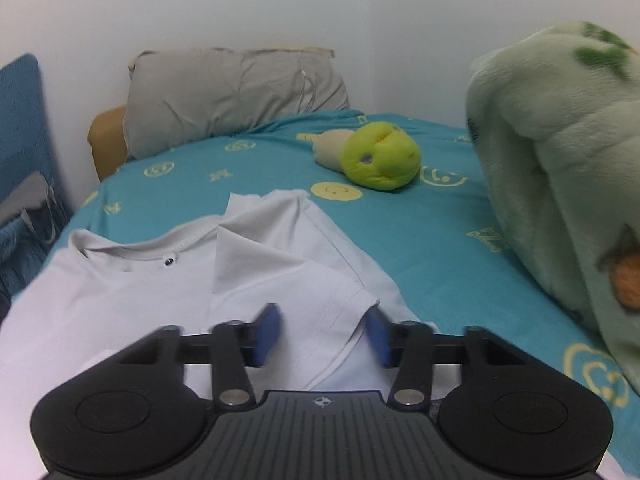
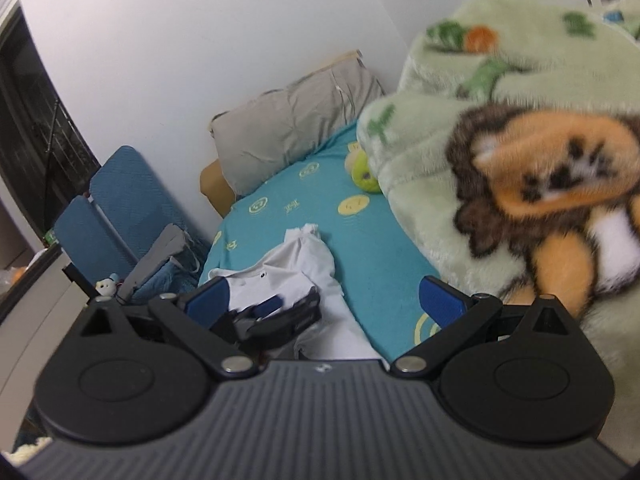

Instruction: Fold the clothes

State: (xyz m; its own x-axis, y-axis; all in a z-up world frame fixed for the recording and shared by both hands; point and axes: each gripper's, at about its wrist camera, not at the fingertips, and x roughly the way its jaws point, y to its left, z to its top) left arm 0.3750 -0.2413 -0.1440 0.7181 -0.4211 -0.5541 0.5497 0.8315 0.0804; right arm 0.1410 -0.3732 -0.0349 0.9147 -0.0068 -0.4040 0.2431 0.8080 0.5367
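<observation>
Black and ridged, the left gripper (image 1: 322, 334) sits low over the white T-shirt (image 1: 160, 288), and its two blue pads (image 1: 267, 334) stand apart with a sleeve hem between them (nothing is pinched). That shirt lies flat on the teal bed sheet (image 1: 420, 240), with its collar toward the pillow and one sleeve folded in over the chest.

Going left to right across the left wrist view, a blue chair (image 1: 20, 128) stands beside the bed, then a gray pillow (image 1: 232, 96) leans on the wall. Next comes a green plush toy (image 1: 380, 156) on the sheet, and a fluffy pale green blanket (image 1: 560, 160) is piled at the right.

From the right wrist view, the right gripper (image 2: 324, 304) hangs higher up, with its blue pads spread wide and holding nothing. The left gripper shows below it, resting on the shirt.
</observation>
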